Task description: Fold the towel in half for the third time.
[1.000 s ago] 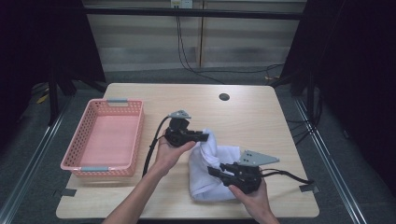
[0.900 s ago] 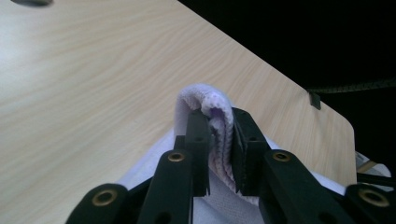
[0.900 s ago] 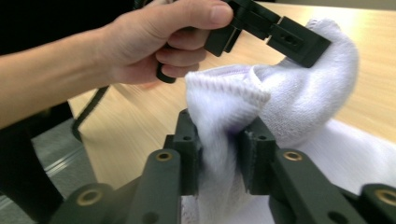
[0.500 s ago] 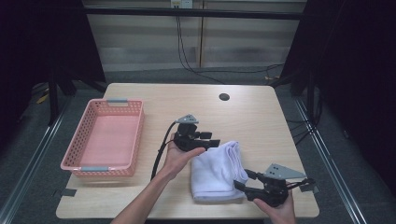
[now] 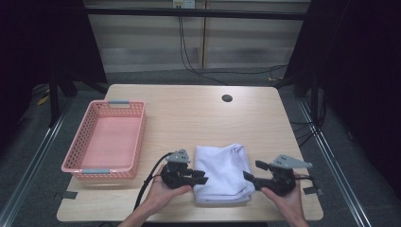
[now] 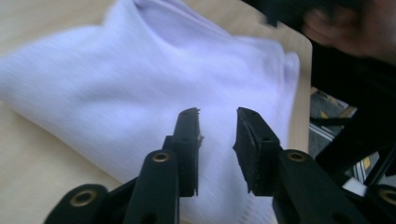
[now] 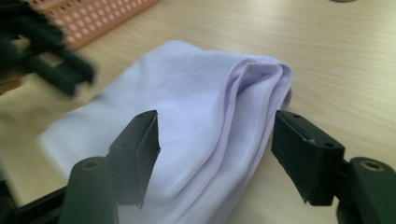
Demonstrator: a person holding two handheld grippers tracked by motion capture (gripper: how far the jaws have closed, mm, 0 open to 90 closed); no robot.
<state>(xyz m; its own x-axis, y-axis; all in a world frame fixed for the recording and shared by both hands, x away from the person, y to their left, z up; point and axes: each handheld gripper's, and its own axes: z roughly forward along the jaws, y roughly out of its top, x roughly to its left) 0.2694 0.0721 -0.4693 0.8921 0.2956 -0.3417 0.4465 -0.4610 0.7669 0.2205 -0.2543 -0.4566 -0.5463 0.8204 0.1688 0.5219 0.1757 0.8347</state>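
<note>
A white folded cloth (image 5: 221, 170) lies flat on the wooden table (image 5: 189, 118) near its front edge. My left gripper (image 5: 201, 178) lies at the cloth's left edge and points right. In the left gripper view its jaws (image 6: 217, 116) hover over the cloth (image 6: 116, 79) with a narrow gap and nothing pinched; they have just been closing. My right gripper (image 5: 252, 171) sits at the cloth's right edge and points left. Its jaws (image 7: 215, 126) stand wide on either side of the layered fold (image 7: 196, 93) without touching it; they have just been opening.
A pink plastic basket (image 5: 139, 137) stands at the table's left, its corner (image 7: 102, 18) showing in the right gripper view. A dark cable hole (image 5: 227, 98) is at the back of the table. The right hand (image 6: 345, 23) shows beyond the cloth.
The cloth was bunched up between both grippers and now lies folded flat, let go. Both hands drew back toward the front edge, the left to the cloth's left side, the right to its right.
</note>
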